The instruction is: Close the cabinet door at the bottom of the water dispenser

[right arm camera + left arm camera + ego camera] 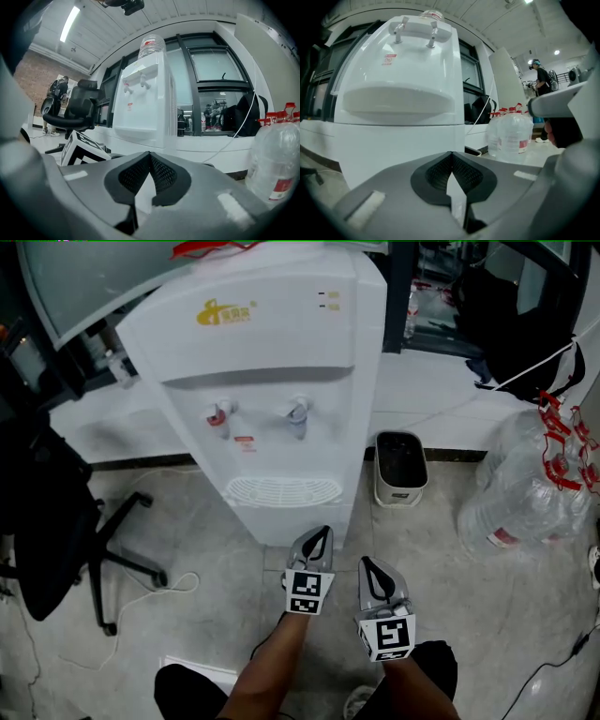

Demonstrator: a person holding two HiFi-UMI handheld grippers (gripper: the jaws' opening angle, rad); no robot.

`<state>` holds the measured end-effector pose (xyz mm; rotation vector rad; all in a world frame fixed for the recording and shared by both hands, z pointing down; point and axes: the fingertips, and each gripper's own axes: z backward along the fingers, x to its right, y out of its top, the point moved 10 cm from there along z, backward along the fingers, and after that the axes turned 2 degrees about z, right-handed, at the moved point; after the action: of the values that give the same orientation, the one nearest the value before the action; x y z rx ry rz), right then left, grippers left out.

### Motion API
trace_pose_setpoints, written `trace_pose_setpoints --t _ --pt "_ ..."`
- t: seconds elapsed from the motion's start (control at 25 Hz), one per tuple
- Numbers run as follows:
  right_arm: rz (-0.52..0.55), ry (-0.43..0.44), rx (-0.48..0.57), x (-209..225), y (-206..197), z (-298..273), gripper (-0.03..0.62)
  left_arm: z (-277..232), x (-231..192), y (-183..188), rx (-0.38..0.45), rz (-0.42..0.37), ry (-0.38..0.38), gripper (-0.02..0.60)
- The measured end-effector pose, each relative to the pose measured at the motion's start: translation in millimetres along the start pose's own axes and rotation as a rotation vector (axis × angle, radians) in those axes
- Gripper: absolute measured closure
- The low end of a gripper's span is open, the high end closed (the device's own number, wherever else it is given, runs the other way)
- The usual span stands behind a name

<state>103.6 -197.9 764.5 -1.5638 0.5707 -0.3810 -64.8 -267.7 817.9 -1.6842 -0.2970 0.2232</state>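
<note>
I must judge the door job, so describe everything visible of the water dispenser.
The water dispenser is a tall white unit, plastic by its look, standing upright on the tiled floor. A gold logo sits near its top. A recess holds a red tap and a blue tap above a slotted drip tray. A clear bottle stands on top. Its lower front looks plain and flush. The shut left tool points at its base; contact cannot be told.
</note>
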Motion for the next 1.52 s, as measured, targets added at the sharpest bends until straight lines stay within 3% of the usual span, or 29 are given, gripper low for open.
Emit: trace_pose_setpoints --t 0.12,0.32,0.76,1.12,1.36,1.52 --pt "0.011 0.002 -0.013 -2 -1 -3 0.591 11 8 3 0.01 -0.028 -0.034 0.566" --pt "-0.028 -0.016 -0.005 -7 8 -4 0.591 40 4 11 0.047 -0.012 -0.041 0.566" --pt "0.048 -0.006 0.021 -31 19 -13 0.591 111 -43 20 0.098 0.047 0.01 0.566" --pt "0.052 0.044 0.024 -65 23 -35 0.591 132 -81 10 0.08 0.035 -0.052 0.566" --pt "-0.01 0.062 0.009 -73 41 -34 0.591 142 -112 27 0.014 0.035 0.056 0.566" --pt "-0.007 0.048 -0.03 -65 65 -24 0.591 156 -118 51 -0.014 0.028 0.074 0.566"
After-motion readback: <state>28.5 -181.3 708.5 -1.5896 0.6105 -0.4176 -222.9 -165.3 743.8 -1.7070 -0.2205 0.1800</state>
